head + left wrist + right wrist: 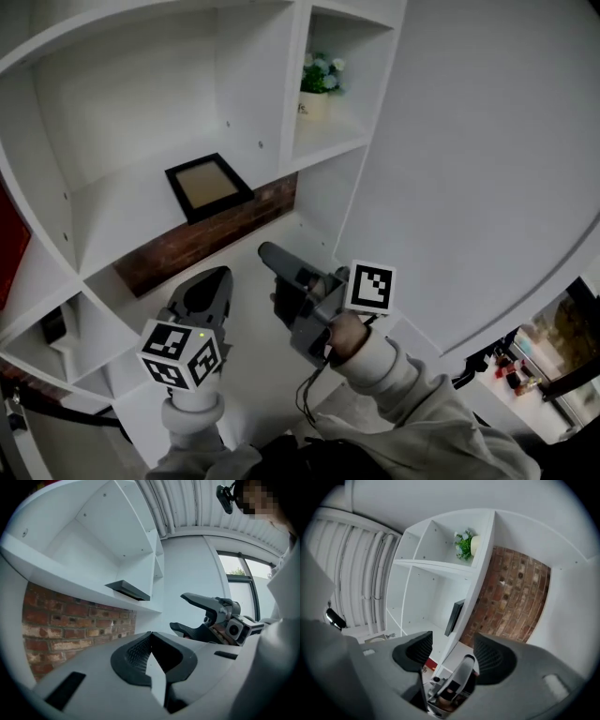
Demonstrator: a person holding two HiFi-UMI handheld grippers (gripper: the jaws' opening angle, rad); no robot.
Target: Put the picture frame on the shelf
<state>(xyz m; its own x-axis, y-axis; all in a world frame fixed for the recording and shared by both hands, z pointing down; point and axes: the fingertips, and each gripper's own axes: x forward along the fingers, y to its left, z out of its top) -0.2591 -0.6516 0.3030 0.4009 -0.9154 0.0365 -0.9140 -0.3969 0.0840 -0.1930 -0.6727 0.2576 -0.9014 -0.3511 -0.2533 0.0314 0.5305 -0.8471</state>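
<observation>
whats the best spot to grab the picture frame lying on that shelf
Its near rim, coming in from the open front. The picture frame lies flat with that rim right at the lip of the shelf, so level jaws could probably pinch it top and bottom there.

Black-bordered picture frame (208,186) with tan centre, lying flat and face up on white shelf (122,202), close to its front edge.

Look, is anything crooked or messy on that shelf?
Only one thing: the picture frame lies flat, face up, on the shelf rather than standing. The potted plant stands upright; nothing looks spilled or broken.
</observation>
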